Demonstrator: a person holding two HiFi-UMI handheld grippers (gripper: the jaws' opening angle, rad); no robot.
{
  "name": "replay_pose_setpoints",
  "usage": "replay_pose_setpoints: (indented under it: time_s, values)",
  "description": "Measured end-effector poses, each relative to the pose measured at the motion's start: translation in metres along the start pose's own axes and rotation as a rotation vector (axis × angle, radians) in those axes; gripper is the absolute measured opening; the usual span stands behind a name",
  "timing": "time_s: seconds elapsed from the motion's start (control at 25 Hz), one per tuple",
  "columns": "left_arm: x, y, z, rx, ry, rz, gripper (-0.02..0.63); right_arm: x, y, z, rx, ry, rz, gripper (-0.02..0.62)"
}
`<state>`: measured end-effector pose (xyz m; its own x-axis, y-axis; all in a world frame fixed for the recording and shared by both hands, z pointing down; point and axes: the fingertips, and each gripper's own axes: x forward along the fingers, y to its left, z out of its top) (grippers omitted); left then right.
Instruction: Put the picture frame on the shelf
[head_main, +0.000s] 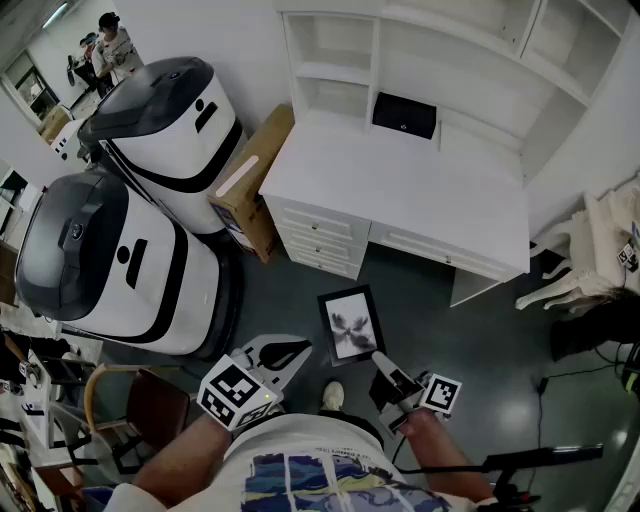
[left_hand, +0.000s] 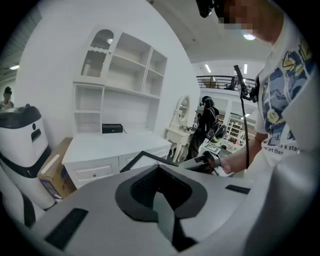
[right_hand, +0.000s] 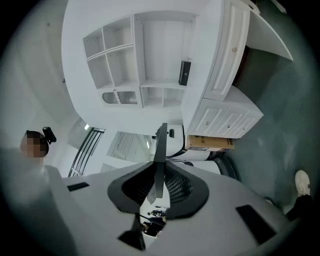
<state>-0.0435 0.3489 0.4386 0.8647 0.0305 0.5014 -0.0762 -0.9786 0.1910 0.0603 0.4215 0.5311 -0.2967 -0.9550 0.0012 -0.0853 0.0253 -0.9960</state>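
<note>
Right gripper (head_main: 382, 362) clamped on one picture frame (head_main: 350, 322), left gripper (head_main: 298, 351) empty, jaws together; two white machines (head_main: 165, 130) nearby

A large indoor hall: a white desk (head_main: 400, 190) with shelves (head_main: 330, 60) beside bulky white-and-black machines (head_main: 110, 260).

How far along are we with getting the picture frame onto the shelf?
Done: the picture frame is picked up, clamped by its edge in the right gripper. In hand: it is held over the floor in front of the white desk. Left: bring it to the shelf above the desk, set it there and let go. The left gripper is empty.
</note>
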Motion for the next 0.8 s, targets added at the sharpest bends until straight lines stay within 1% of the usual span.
replay_pose_setpoints:
  time_s: [0.12,0.36,0.52,0.64,0.8]
  values:
    - [-0.001,-0.001,0.003,0.011,-0.012,-0.001,0.014,0.006,-0.002,0.0,-0.002,0.007,0.006,0.083]
    - [-0.02,0.018,-0.008,-0.03,-0.016,0.032,0.014,0.026,-0.003,-0.002,0.018,0.019,0.014,0.083]
    - [-0.023,0.047,-0.01,-0.042,-0.034,0.036,0.014,0.051,-0.006,0.006,0.03,0.012,0.008,0.083]
    - [-0.02,0.074,-0.005,-0.041,-0.055,0.01,0.014,0.075,-0.007,0.018,0.042,-0.019,-0.004,0.083]
    - [-0.018,0.122,0.005,-0.031,-0.074,-0.037,0.013,0.118,-0.005,0.035,0.05,-0.078,-0.029,0.083]
